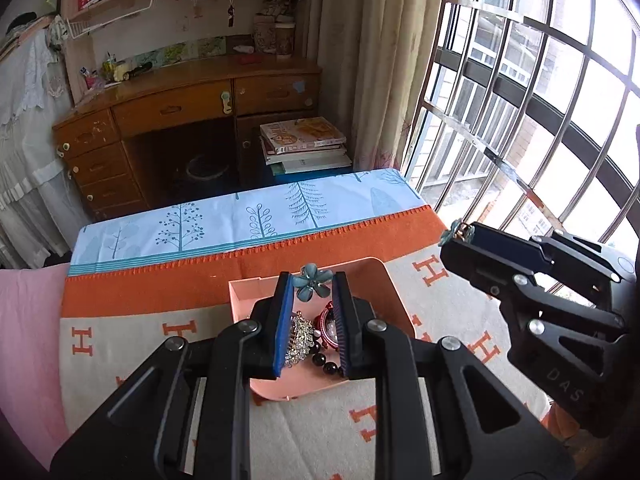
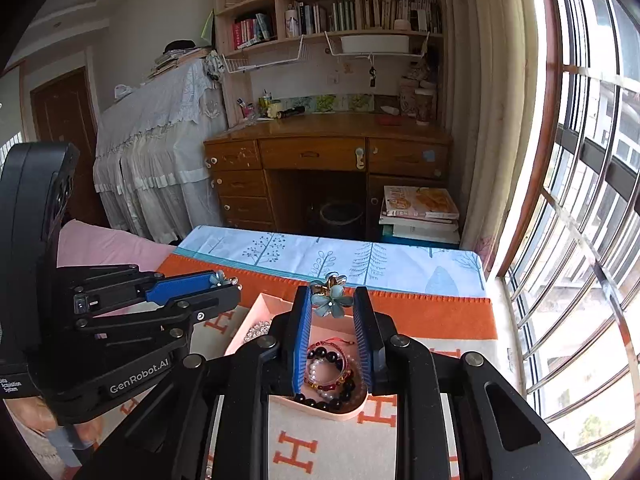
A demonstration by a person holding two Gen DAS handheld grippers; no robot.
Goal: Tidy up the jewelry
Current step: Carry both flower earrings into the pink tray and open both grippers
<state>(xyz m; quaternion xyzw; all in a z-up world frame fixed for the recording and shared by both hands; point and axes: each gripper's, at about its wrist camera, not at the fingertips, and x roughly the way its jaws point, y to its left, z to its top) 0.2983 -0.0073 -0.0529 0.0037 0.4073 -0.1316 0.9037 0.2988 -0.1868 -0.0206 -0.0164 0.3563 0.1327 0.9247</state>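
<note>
A pink tray (image 1: 384, 280) sits on the orange-and-white blanket; it also shows in the right wrist view (image 2: 256, 308). It holds a silver rhinestone brooch (image 1: 301, 334), dark bead bracelets (image 2: 328, 372) and a red piece (image 1: 329, 322). My left gripper (image 1: 310, 286) is shut on a blue flower earring (image 1: 311, 283) above the tray. My right gripper (image 2: 332, 300) is shut on a matching blue flower earring (image 2: 331, 298) with a gold clasp, also above the tray. Each gripper shows in the other's view, left (image 2: 228, 282) and right (image 1: 458, 236).
The blanket (image 1: 440, 280) covers a table with a blue tree-print cloth (image 1: 260, 212) at its far edge. Beyond stand a wooden desk (image 1: 192, 100), a stack of books (image 1: 304, 144) and a barred window (image 1: 540, 120) on the right. A pink cloth (image 1: 28, 328) lies left.
</note>
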